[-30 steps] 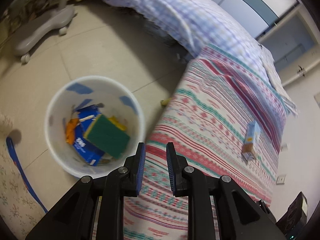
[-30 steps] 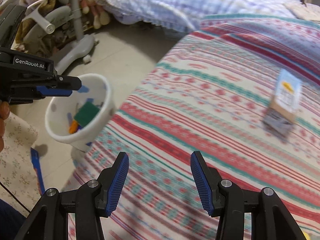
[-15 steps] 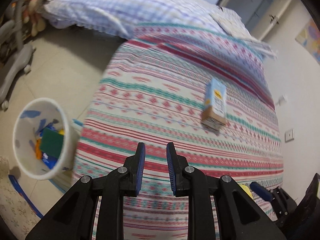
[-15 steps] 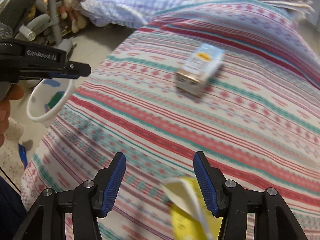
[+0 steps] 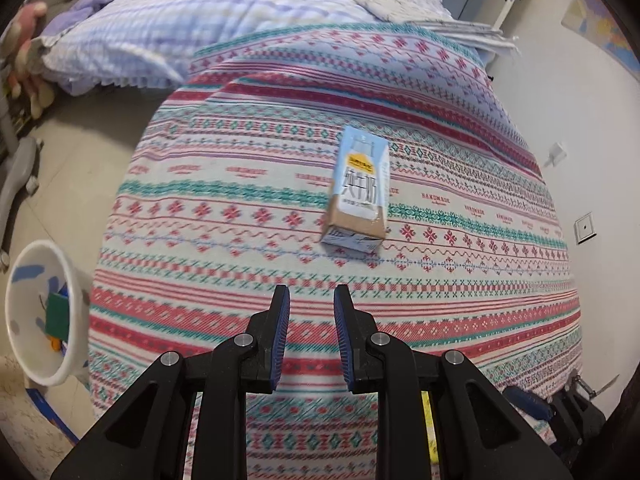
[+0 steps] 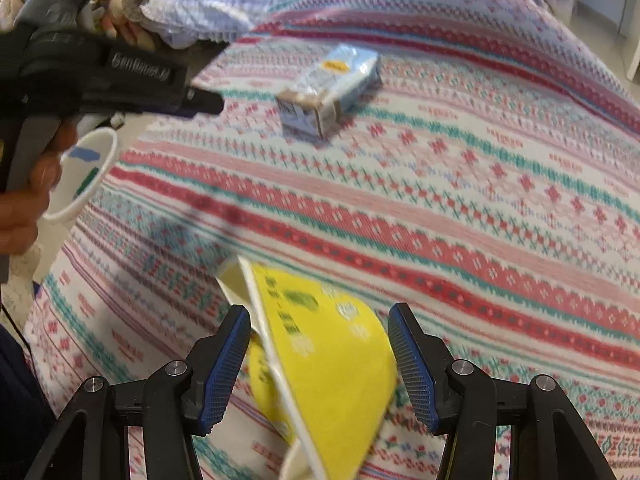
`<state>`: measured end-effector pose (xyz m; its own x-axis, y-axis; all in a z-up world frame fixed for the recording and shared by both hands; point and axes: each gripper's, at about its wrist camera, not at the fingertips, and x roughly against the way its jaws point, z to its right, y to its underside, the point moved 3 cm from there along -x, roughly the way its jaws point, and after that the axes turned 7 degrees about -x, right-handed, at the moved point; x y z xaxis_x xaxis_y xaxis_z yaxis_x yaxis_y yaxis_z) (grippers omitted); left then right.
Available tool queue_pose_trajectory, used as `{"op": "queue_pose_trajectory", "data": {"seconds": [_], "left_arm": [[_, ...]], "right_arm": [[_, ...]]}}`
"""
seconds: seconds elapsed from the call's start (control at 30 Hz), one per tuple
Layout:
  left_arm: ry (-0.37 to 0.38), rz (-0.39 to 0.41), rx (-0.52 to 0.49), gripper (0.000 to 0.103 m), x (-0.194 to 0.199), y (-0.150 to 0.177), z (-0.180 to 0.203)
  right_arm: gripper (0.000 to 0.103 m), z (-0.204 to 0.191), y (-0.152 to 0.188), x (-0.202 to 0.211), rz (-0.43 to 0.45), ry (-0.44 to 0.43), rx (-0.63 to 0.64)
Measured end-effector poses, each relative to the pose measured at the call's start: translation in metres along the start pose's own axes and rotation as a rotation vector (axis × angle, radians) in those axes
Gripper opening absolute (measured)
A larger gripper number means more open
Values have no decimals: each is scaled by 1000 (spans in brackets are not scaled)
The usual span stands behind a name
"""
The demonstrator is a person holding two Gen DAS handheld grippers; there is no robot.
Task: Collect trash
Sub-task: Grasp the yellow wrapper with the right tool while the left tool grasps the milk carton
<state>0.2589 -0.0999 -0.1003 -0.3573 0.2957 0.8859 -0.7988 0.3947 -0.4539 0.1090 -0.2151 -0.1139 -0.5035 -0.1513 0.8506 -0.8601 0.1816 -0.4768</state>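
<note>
A pale blue milk carton [image 5: 360,192] [image 6: 332,84] lies on its side on the striped bedspread [image 5: 240,280]. My left gripper [image 5: 308,300] hovers just short of it, with a narrow gap between the fingers and nothing in it. That gripper's black tip [image 6: 200,102] shows at the left in the right wrist view. A yellow packet [image 6: 320,360] lies on the bedspread between the wide-open fingers of my right gripper [image 6: 319,328]. The white bin [image 5: 68,288] [image 6: 100,160] stands on the floor at the bed's left side, with a green sponge and other scraps inside.
A lilac checked quilt [image 5: 180,32] covers the far part of the bed. A grey wheeled chair base [image 5: 16,172] and soft toys stand on the floor at the far left. A wall with a socket [image 5: 584,230] runs along the right. A person's hand [image 6: 24,208] holds the left gripper.
Both views have swung from the bin onto the bed. The carton is now closer to my left gripper. The yellow packet has come between the right gripper's fingers.
</note>
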Motion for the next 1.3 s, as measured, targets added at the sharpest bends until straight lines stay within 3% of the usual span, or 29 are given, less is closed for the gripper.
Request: {"op": "queue_pose_trajectory", "data": {"seconds": [0.1,0.13,0.3,0.6,0.83,1.07,1.2,1.3], "left_arm": [[-13,1,-19,38,-9,-5,11],[-16,2,-23,39,-10,-7,14],[-23,15,-47,49,-17,-13,28],[-62,12,-73,53,-39,-25,37],[-79,6,-102,57,-59,-40,43],[-183,22,-184,58,-75,-48,51],[-149,3,-138,58,-73,-54,41],[-101,34,-86,58,-62,-62,31]], "right_arm": [[58,3,7,-6,-53,11,12],[46,4,9,-6,-59,20,28],[6,6,10,1,-48,43,71],[5,16,-5,24,35,67,61],[5,20,-9,26,47,58,49],[5,23,-10,25,56,72,47],[5,24,-11,23,54,69,39],[5,24,-14,24,74,60,46]]}}
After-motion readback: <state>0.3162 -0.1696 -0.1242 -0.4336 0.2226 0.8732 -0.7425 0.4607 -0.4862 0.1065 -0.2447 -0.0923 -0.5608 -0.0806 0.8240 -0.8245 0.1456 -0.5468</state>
